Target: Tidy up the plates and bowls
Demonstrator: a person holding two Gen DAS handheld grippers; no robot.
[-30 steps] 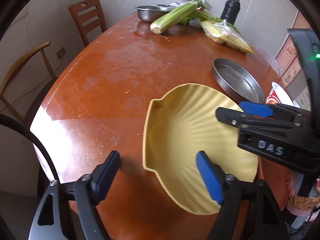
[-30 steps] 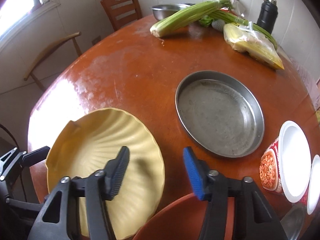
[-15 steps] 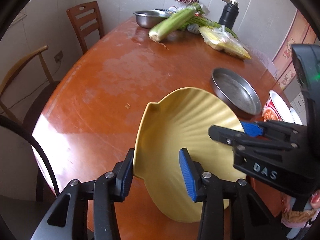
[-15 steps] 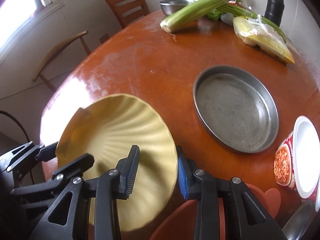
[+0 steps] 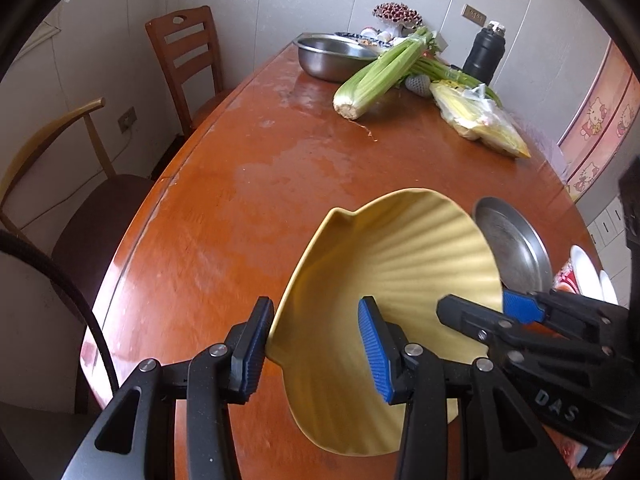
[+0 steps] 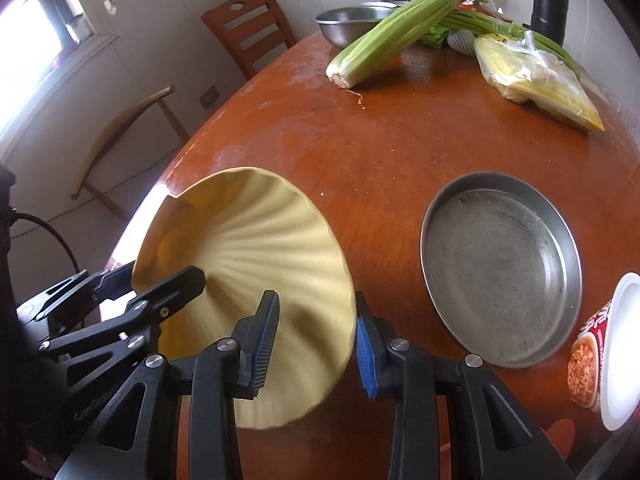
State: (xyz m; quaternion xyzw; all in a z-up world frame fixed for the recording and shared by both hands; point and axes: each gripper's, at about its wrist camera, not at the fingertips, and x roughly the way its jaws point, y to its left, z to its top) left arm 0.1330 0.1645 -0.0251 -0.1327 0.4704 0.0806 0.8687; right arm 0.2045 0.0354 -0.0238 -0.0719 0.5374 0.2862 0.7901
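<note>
Left wrist view: the left gripper [image 5: 316, 344] points steeply down over a reddish-brown wooden table [image 5: 248, 200], its two blue-padded fingers pinching the near left rim of a yellow shell-shaped plate [image 5: 384, 280]. The plate is tilted, with its ribbed inside facing up and its far edge raised above the tabletop. Coming in from the right, the right gripper [image 5: 496, 312] clamps the plate's opposite rim. Right wrist view: the right gripper [image 6: 316, 332] is likewise angled down, fingers pressed on the plate's [image 6: 256, 264] right edge, one pad inside and one outside. A round metal pan [image 6: 500, 268] lies flat on the table just right of the plate.
</note>
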